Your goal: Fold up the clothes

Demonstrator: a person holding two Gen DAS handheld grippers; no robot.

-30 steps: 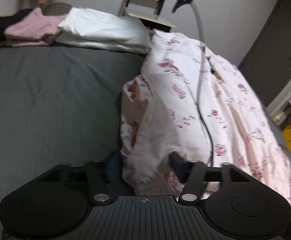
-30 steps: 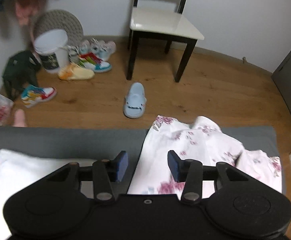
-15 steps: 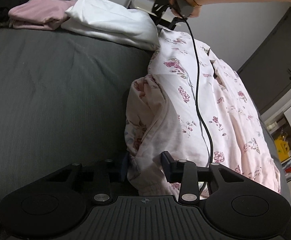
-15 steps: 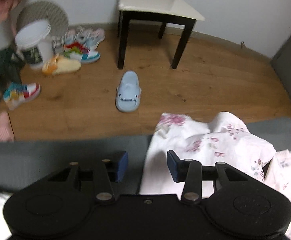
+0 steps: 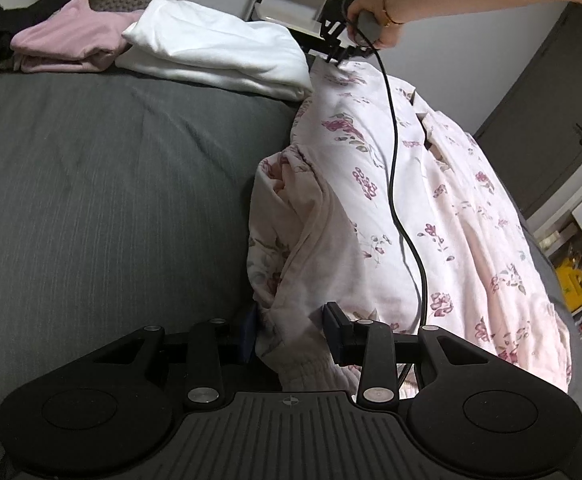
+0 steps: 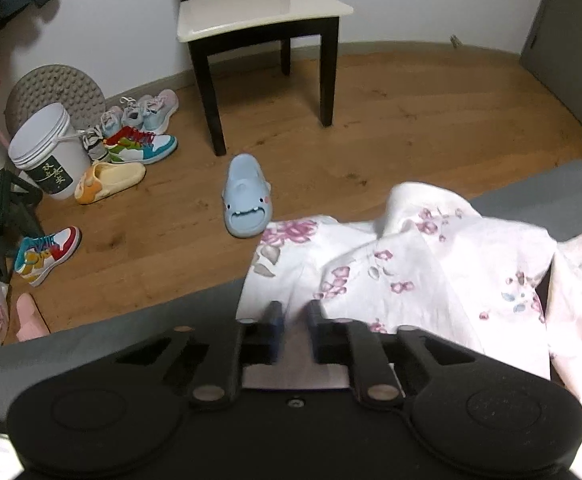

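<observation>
A pink-and-white floral garment [image 5: 411,184] lies stretched along the right side of a grey bed [image 5: 111,180]. My left gripper [image 5: 293,328] is shut on the garment's near gathered cuff, with fabric bunched between its fingers. At the far end, a hand [image 5: 371,20] holds my right gripper [image 5: 337,58] down on the garment's edge. In the right wrist view, the right gripper [image 6: 294,316] is shut on that floral garment [image 6: 431,272], its fingers close together with cloth between them. A black cable [image 5: 395,160] trails over the garment.
A folded white garment [image 5: 219,52] and a folded pink garment [image 5: 67,40] lie at the bed's far side. Beyond the bed edge [image 6: 131,328], on a wooden floor, are a chair [image 6: 263,12], a blue shark slipper [image 6: 245,200], several shoes and a white bucket [image 6: 47,152].
My right gripper came down onto the garment's far edge and shut on it. My left gripper narrowed onto the near cuff one second ago and has held since.
</observation>
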